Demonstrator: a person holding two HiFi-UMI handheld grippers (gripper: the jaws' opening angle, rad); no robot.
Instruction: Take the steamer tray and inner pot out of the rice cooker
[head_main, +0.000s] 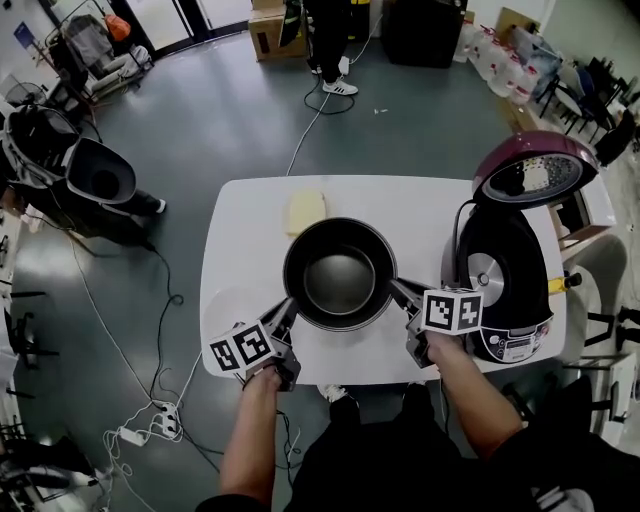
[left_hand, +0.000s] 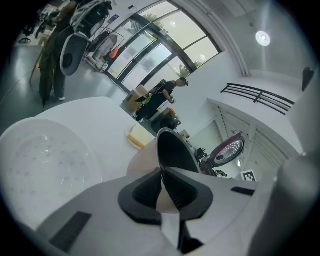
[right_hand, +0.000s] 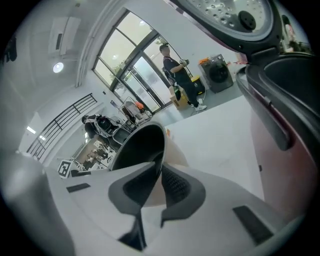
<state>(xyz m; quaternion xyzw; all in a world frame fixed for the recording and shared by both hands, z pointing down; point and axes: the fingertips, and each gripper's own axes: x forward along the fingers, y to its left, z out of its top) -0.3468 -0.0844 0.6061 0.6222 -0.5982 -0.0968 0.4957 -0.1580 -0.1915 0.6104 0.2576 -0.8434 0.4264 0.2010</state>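
The left gripper's (head_main: 288, 308) fingers (left_hand: 182, 187) are drawn narrow and pinch the thin rim of the inner pot (head_main: 340, 275); in the left gripper view the rim runs straight down between the two dark pads. The right gripper's (head_main: 400, 290) fingers (right_hand: 175, 185) stand the same way, nipped onto the opposite side of the same rim, one pad inside the pot and one outside. The pot is dark inside and pale outside, with its mouth up, and it sits between the two grippers over the middle of the white counter (head_main: 400, 210). No view shows whether its base touches the counter.

Behind the fingers, each gripper carries its marker cube, and a bare hand holds each one from the near edge of the counter.

The steamer tray (head_main: 232, 305), a pale translucent dish with small holes, lies on the counter just left of the pot, beside the left gripper. A yellowish cloth (head_main: 306, 211) lies on the far side of the pot. The rice cooker (head_main: 500, 290) stands on the right end of the counter, near the right gripper, with its maroon lid (head_main: 535, 170) raised and its cavity open.

Farther off, a person (head_main: 330, 50) stands on the grey floor near a cardboard box (head_main: 268, 30).
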